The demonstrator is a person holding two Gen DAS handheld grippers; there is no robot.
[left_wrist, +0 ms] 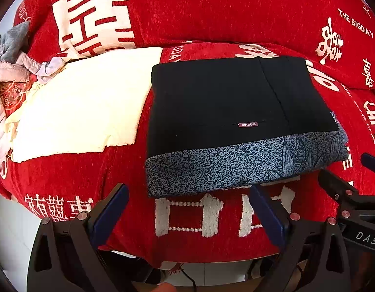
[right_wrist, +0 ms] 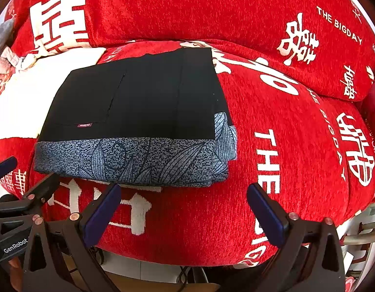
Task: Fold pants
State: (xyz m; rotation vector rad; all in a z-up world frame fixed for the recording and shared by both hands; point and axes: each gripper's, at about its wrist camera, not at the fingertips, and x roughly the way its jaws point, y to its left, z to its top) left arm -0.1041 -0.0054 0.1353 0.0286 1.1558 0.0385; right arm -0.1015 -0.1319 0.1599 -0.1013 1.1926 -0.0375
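Pants (left_wrist: pixel 219 102) lie folded; left gripper (left_wrist: pixel 187 209) and right gripper (right_wrist: pixel 185 206) gape wide, holding nothing.

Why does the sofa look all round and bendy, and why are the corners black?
Both wrist views use fisheye lenses: they bulge the sofa and darken the corners. In the left view, the cream cloth glares white. The pants look sharp in the right view.

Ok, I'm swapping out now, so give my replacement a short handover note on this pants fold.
Left gripper: open, empty, just short of the bundle's near edge.
Right gripper: open, empty, beside it.
Pants: folded into a compact black rectangle with the patterned grey lining showing along the near edge, lying on the red sofa cover next to a cream cloth.
Done: the fold looks complete.
Left: probably only a check or tidy.
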